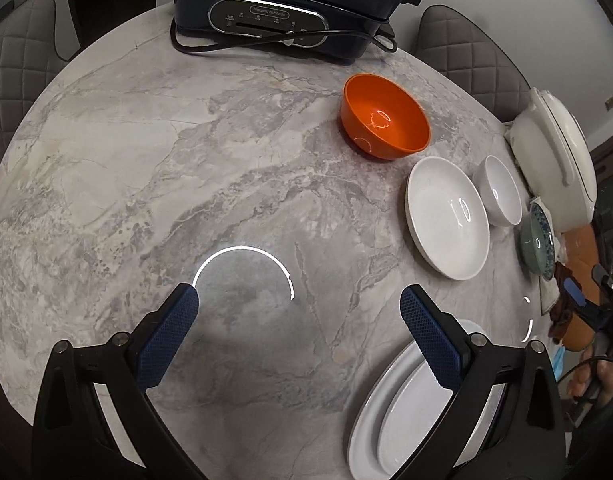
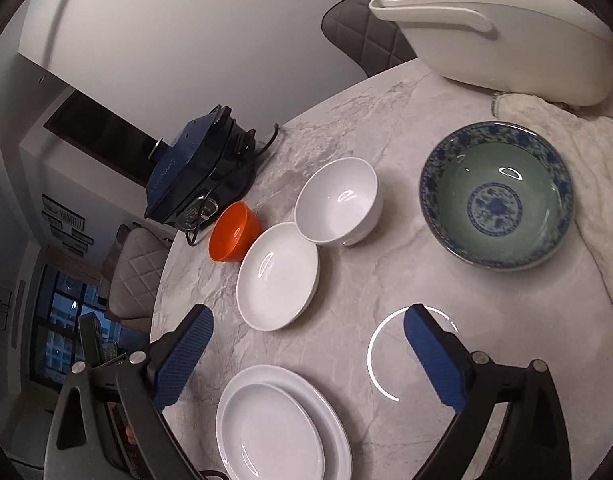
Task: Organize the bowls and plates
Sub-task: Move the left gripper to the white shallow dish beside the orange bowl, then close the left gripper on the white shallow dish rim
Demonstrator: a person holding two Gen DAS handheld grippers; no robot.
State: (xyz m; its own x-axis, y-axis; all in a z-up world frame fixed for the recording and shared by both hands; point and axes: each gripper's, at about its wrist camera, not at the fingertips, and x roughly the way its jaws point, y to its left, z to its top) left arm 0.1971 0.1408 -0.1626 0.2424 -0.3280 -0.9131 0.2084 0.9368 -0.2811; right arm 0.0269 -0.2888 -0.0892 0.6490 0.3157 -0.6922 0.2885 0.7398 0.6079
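**Both grippers empty above the marble table**

While both jaw pairs stand wide with nothing between them, left gripper (image 1: 298, 300) and right gripper (image 2: 308, 320) hover over the marble table (image 1: 146, 160). Two stacked white plates (image 2: 282, 420) lie nearest; beyond them a shallow white plate (image 2: 278, 276), white bowl (image 2: 338, 200), orange bowl (image 2: 232, 232). To their right, the blue-patterned bowl (image 2: 498, 196).

A home dining room: marble table (image 1: 146, 160), quilted chairs (image 1: 22, 64), rice cooker (image 2: 506, 32), electric grill (image 1: 282, 8).
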